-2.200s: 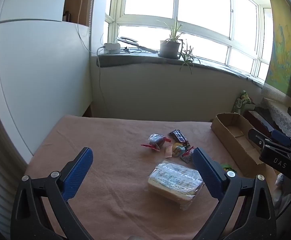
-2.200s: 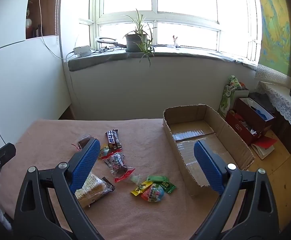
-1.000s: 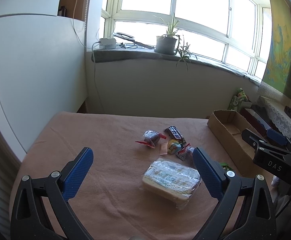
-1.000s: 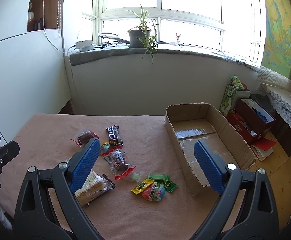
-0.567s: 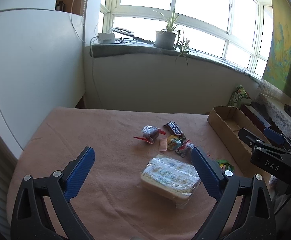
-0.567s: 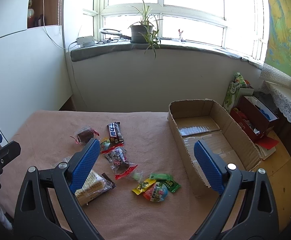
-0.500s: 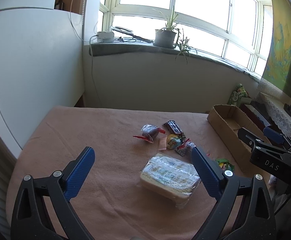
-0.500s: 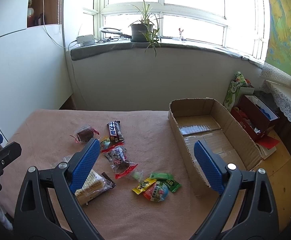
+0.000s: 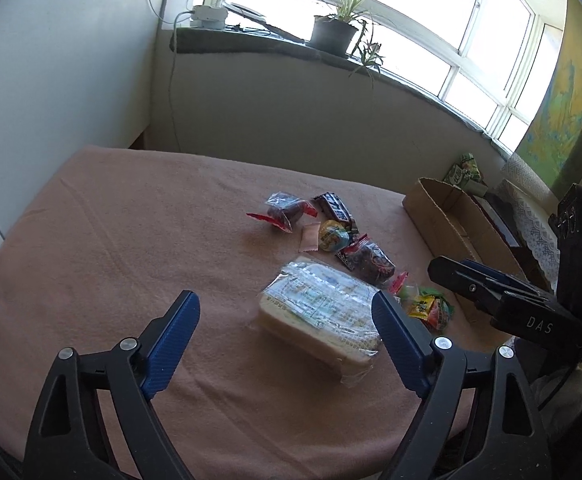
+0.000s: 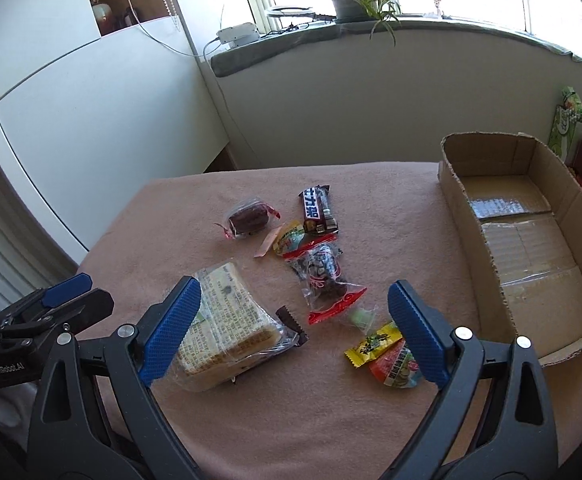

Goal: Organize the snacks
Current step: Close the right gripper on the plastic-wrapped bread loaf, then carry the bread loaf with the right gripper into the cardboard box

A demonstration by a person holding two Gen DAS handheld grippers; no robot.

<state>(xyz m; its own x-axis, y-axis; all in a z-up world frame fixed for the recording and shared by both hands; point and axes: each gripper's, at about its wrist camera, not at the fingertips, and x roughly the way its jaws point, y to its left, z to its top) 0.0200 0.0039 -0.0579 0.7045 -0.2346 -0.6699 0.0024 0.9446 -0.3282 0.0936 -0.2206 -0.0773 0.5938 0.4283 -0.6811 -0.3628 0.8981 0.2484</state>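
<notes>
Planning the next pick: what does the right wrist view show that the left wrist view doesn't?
Right wrist only: the cardboard box's bare floor, nothing inside, and the left gripper from the side. Left wrist only: the right gripper from the side; the box shows mostly outer wall. Both: the wrapped bread, chocolate bar and small packets on the pink cloth.

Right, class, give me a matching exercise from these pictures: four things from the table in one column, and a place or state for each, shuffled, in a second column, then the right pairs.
Things:
1. cardboard box
2. wrapped bread
3. chocolate bar
4. yellow sachet

Places or states:
A. dark wrapper, farthest of the snacks from the grippers
B. open-topped, no snacks inside
C. beside a red packet, near the box's front corner
D. clear bag, largest item, nearest the left gripper

Pairs: 1-B, 2-D, 3-A, 4-C
</notes>
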